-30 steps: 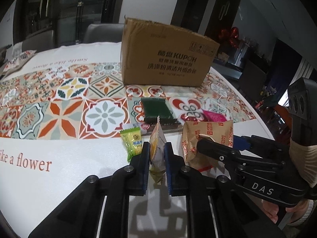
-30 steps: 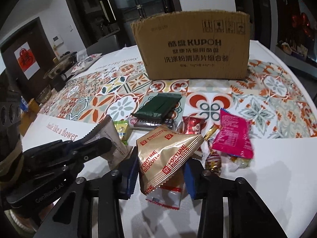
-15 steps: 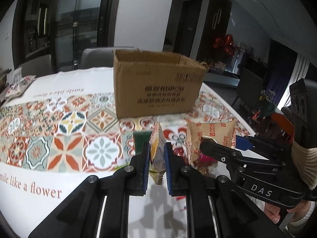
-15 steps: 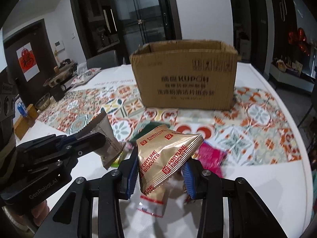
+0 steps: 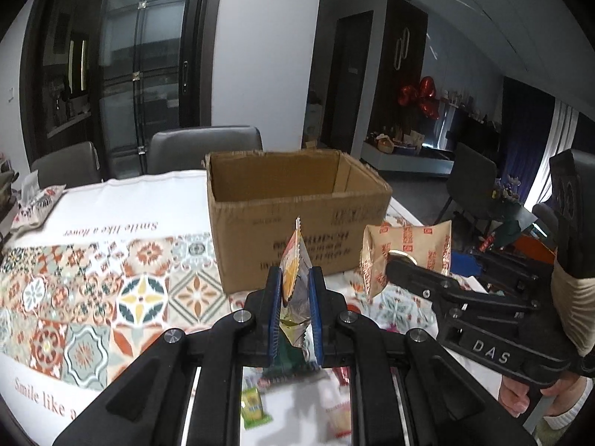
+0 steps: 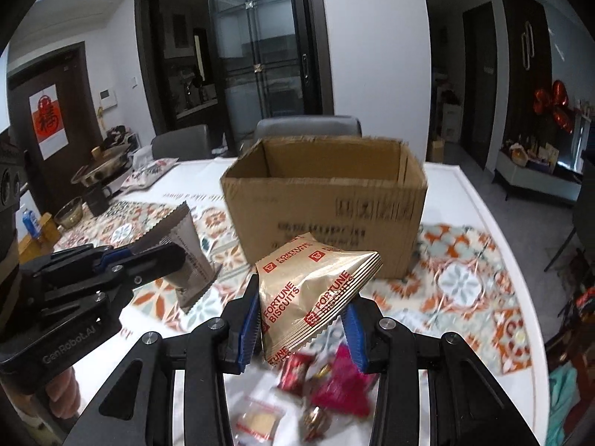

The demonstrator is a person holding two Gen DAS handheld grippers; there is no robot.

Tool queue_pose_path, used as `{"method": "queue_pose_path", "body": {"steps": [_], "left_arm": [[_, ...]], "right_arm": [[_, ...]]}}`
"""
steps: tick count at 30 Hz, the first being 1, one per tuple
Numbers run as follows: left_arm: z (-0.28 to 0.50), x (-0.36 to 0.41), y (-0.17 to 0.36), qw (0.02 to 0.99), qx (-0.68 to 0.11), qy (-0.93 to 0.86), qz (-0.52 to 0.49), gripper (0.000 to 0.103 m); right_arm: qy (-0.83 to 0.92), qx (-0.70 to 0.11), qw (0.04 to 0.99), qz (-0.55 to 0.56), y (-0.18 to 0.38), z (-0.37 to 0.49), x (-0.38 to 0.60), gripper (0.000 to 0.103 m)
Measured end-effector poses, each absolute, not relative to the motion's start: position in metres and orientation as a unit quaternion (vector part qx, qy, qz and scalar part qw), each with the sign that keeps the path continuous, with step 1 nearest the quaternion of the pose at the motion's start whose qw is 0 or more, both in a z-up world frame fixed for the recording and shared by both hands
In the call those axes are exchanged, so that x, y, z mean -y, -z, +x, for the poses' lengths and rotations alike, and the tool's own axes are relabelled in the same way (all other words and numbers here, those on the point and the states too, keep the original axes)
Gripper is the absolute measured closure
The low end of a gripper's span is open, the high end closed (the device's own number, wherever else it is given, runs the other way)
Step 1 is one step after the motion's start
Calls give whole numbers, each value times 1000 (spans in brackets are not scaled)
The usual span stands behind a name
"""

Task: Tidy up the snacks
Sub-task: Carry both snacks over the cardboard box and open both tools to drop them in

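Dim dining room, tiled tablecloth [image 5: 93, 297], cardboard box [image 6: 327, 200]

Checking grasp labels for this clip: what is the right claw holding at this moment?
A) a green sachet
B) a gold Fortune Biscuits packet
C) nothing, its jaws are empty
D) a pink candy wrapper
B: in the right wrist view the right claw has its blue pads pressed on the gold Fortune Biscuits packet, lifted in front of the open cardboard box.
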State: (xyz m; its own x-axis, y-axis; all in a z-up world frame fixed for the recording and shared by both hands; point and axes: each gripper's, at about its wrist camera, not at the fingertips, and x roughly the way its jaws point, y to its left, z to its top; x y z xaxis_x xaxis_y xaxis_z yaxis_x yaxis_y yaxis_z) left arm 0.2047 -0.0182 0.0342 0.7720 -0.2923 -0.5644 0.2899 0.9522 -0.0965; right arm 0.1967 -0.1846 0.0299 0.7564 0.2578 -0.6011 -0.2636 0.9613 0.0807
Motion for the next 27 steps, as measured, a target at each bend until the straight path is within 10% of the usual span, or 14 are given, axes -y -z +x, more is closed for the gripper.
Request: {"method": "queue_pose_path", "body": {"steps": [27], "left_arm": [[349, 33, -70, 935, -321, 143, 37, 88]], "right_arm": [[-108, -340, 933, -47, -81, 336, 188, 62]]}}
